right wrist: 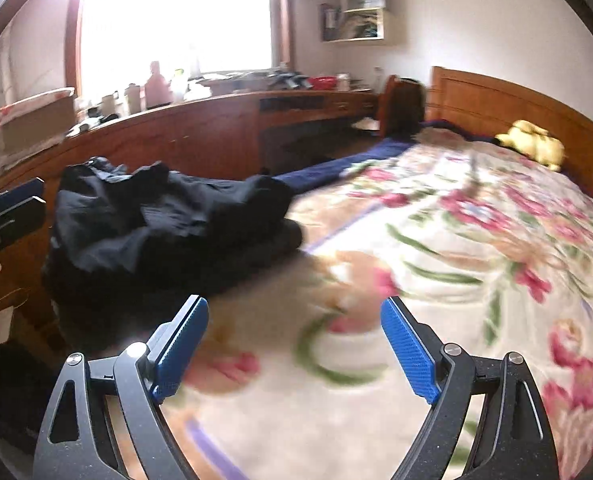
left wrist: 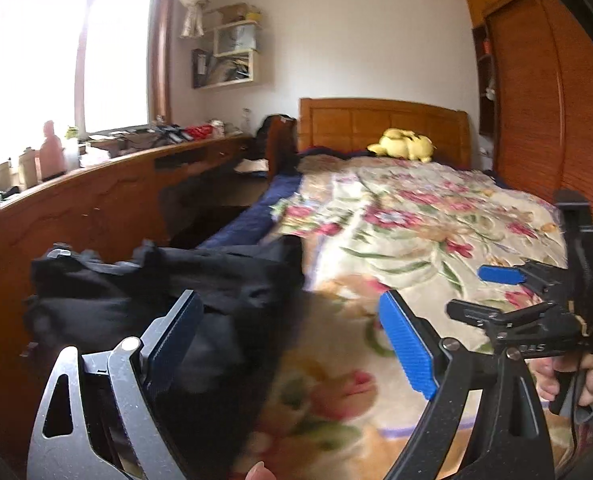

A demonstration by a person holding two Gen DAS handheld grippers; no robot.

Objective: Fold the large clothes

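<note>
Hovering — left gripper (left wrist: 292,340), right gripper (right wrist: 294,350) tilted down | jaws wide, empty | black garment (right wrist: 168,216) crumpled on bed (right wrist: 456,240)

Count, both wrist views:
- Hand-held grippers: 2. Left hand-held gripper (left wrist: 292,344) and right hand-held gripper (right wrist: 296,350), each with 2 blue ribbed pads, 4 pads in total.
- Crumpled black cloth garment (right wrist: 168,212): 1 heap; whether it is a single piece cannot be told.
- Cream floral-print blanket (right wrist: 456,248): 1, on 1 bed with a wooden headboard (left wrist: 384,128).
- Yellow plush toy (left wrist: 402,146): 1.
- Dark blue sheet edge (left wrist: 248,220): 1.
- Bright window (left wrist: 56,64): 1.
- Cream wall shelf unit (left wrist: 234,54): 1.
- Items on the long brown wooden tabletop (left wrist: 96,184): too blurred to count.
</note>
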